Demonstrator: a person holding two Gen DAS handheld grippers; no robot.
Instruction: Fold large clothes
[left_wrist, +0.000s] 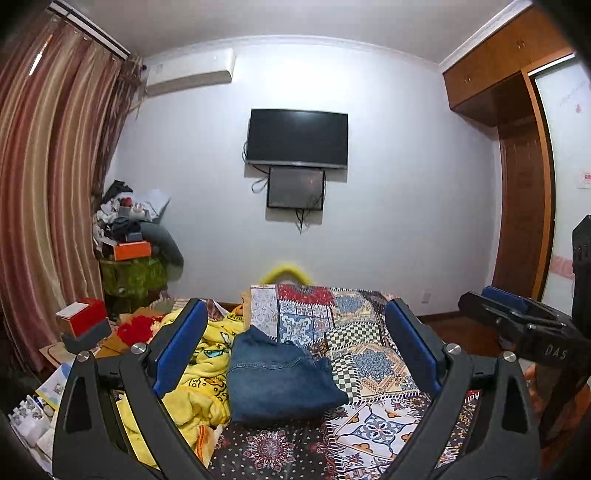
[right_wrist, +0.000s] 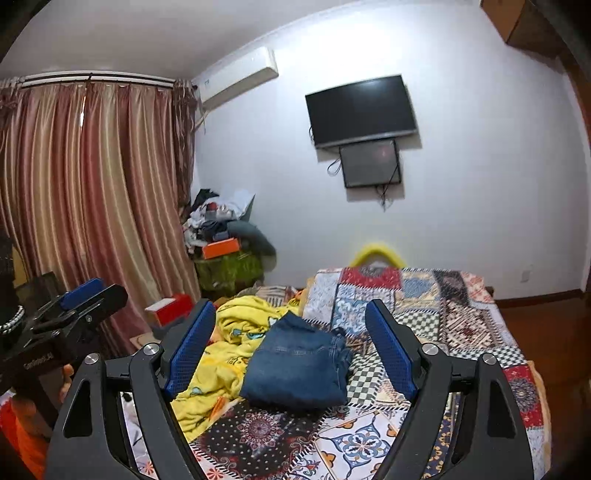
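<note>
jeans (left_wrist: 280, 376) folded, apparently flat on bed (left_wrist: 373, 424) | beside yellow blanket (left_wrist: 201, 391) | left tongs (left_wrist: 295, 343) wide, empty | right tongs (right_wrist: 290, 343) wide, empty

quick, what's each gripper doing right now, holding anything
Left gripper: open, holding nothing, raised over the folded jeans.
Right gripper: open, holding nothing, also off the jeans.
</note>
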